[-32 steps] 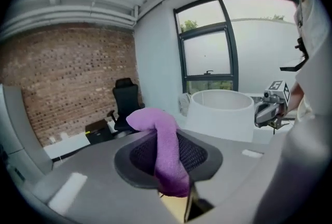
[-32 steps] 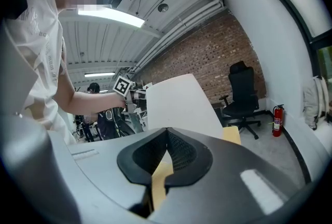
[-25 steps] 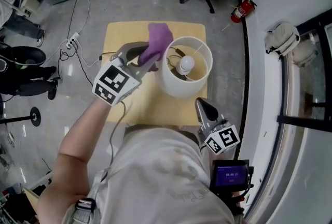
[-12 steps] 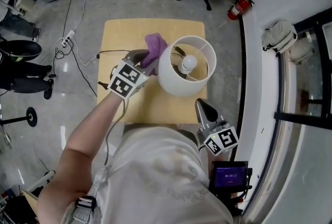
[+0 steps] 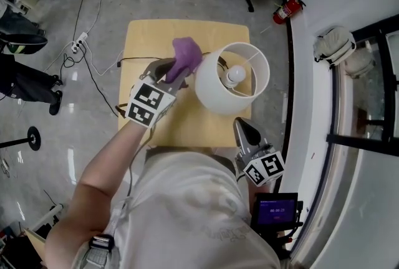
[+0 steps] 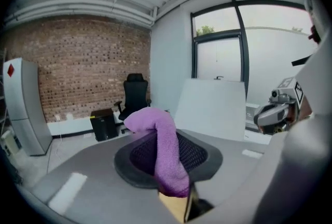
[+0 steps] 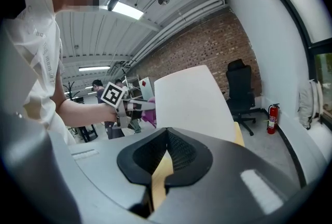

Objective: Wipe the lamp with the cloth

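- Head view: the white drum-shaded lamp (image 5: 232, 78) is seen at the right side of the pale wooden table (image 5: 187, 127), with the purple fabric cloth (image 5: 185, 57) just beside its shade, clamped in the left gripper (image 5: 176, 73).
- The lamp could be tipped by sideways pressure, since it is not steadied: the right gripper (image 5: 244, 131), jaws together and empty, is positioned apart from it.
- The lamp's base is hidden by the shade, and cloth contact cannot be judged.

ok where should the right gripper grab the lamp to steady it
Likely the lamp by its shade's open top rim, near side, jaws straddling the thin wall from above: the right gripper is nearest there and the cloth occupies the left side.
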`<action>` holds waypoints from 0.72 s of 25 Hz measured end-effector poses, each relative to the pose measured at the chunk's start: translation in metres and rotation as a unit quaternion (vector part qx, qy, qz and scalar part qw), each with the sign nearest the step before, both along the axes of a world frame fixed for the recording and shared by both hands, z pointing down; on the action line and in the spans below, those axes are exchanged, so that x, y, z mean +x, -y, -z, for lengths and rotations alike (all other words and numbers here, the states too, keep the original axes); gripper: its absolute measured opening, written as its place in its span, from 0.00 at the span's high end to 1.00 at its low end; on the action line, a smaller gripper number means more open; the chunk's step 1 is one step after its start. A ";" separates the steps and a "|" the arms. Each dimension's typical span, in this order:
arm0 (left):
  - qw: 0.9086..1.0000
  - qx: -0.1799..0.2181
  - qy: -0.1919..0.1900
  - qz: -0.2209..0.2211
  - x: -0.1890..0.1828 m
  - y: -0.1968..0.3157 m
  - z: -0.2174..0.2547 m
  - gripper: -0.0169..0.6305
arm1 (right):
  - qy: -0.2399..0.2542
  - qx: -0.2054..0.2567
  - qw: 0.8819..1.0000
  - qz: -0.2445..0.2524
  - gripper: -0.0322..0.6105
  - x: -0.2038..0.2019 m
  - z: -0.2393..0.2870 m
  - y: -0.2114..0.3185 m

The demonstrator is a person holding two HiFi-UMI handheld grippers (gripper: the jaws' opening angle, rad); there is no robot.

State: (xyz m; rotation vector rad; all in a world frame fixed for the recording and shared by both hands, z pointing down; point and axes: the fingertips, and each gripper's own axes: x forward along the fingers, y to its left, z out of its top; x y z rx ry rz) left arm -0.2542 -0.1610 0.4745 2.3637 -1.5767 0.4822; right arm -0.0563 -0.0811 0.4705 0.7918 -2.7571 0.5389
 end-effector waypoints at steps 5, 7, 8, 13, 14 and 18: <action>0.987 0.147 -0.057 -0.004 0.008 -0.025 0.096 0.83 | -0.007 0.000 1.000 0.005 0.93 -0.018 -0.002 -0.006; 0.978 0.176 -0.110 -0.030 0.019 -0.039 0.121 0.83 | -0.008 0.002 1.000 0.004 0.93 -0.025 -0.001 -0.008; 0.974 0.182 -0.128 -0.048 0.026 -0.046 0.127 0.83 | -0.009 0.002 1.000 0.004 0.93 -0.028 -0.001 -0.008; 0.975 0.135 -0.115 -0.134 0.062 -0.065 0.080 0.83 | -0.015 0.001 1.000 -0.006 0.93 -0.040 -0.001 -0.017; 0.978 0.127 -0.099 -0.134 0.064 -0.062 0.063 0.83 | -0.016 0.001 1.000 -0.008 0.93 -0.043 -0.001 -0.019; 0.986 0.084 -0.059 -0.129 0.062 -0.056 0.009 0.83 | -0.022 0.000 0.999 -0.023 0.93 -0.046 -0.003 -0.029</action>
